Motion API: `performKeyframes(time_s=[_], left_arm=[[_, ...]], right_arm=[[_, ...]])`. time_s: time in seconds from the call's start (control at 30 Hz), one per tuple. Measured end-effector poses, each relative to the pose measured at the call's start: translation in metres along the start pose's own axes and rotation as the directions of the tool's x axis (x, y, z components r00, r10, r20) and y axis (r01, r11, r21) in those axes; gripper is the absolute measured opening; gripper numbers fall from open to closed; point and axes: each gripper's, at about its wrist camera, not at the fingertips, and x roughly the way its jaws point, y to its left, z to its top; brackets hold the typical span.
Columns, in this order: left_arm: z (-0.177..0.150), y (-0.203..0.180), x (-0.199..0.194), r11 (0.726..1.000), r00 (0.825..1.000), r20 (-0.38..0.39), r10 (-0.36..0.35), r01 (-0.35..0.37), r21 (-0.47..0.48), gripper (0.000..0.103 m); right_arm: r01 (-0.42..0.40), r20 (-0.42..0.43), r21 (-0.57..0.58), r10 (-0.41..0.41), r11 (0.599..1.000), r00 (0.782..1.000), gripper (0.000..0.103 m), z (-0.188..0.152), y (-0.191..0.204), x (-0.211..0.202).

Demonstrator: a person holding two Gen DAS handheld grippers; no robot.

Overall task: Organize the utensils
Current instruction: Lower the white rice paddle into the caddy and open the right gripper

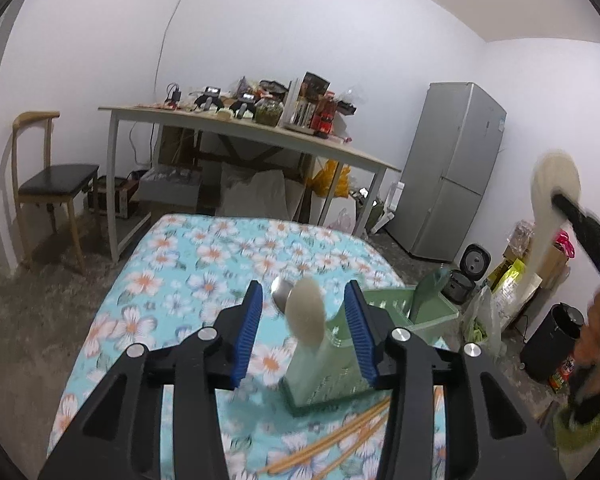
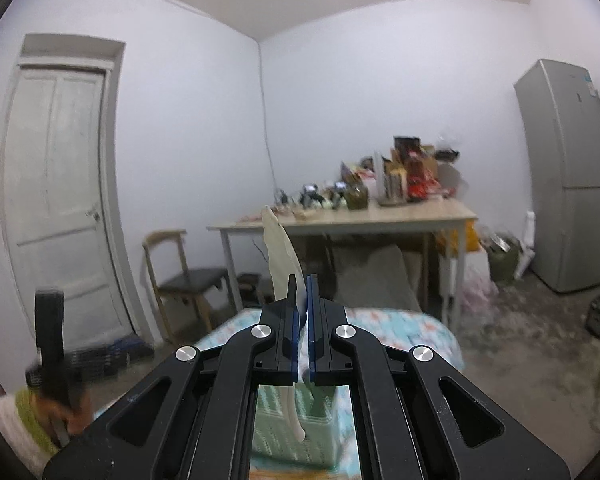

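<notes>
Left wrist view first: my left gripper (image 1: 305, 312) hangs spread over the green basket (image 1: 380, 344), and a pale rice paddle (image 1: 306, 314) stands between the blue pads, clear of both, with a metal spoon (image 1: 281, 291) just behind it. Loose chopsticks (image 1: 332, 440) lie on the floral bed (image 1: 204, 264) beside the basket. I'd worry about clipping the standing paddle and tipping the light basket on that soft cover. Right wrist view: my right gripper (image 2: 303, 320) is pressed together on a second paddle (image 2: 280, 252), pinched edge-on near mid-length. Its long, thin blade could pivot or slip out as I carry it. Farther off, the cluttered surface (image 2: 380, 216) and fridge (image 2: 568, 176) are well apart.
</notes>
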Motion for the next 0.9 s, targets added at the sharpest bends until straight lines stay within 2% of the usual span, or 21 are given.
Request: performKeyframes(time_s=[0.1,0.27,0.53,0.6,0.67,0.73,0.9], left_arm=[[-0.019,0.007,-0.002,1.0,0.999,-0.044,0.01,-0.01,-0.011,0.041],[-0.046,0.011,0.0,1.0,0.994,-0.111,0.017,-0.02,-0.022,0.041],[-0.073,0.006,0.011,1.0,0.983,-0.183,0.0,-0.004,-0.02,0.041],[-0.074,0.005,0.014,1.0,0.982,-0.187,-0.002,0.0,-0.011,0.041],[-0.073,0.005,0.016,1.0,0.982,-0.191,-0.008,0.006,-0.014,0.041],[-0.074,0.005,0.018,1.0,0.981,-0.193,-0.016,0.012,-0.022,0.042],[-0.076,0.005,0.02,0.999,0.98,-0.194,-0.036,0.03,-0.034,0.044]], right_arm=[[-0.026,0.007,0.003,0.026,1.0,1.0,0.002,0.003,-0.002,0.023],[-0.034,-0.019,0.002,0.034,0.999,0.999,0.002,-0.012,-0.007,0.062],[-0.015,-0.123,0.026,0.018,1.0,0.992,0.003,-0.057,-0.016,0.097],[-0.021,-0.145,0.029,0.025,0.999,0.989,0.009,-0.062,-0.013,0.095],[-0.02,-0.162,0.029,0.024,0.999,0.986,0.04,-0.066,-0.012,0.09],[-0.014,-0.157,0.041,0.021,0.999,0.987,0.052,-0.064,-0.014,0.08],[0.015,-0.182,0.117,0.006,0.993,0.983,0.056,-0.056,-0.028,0.054]])
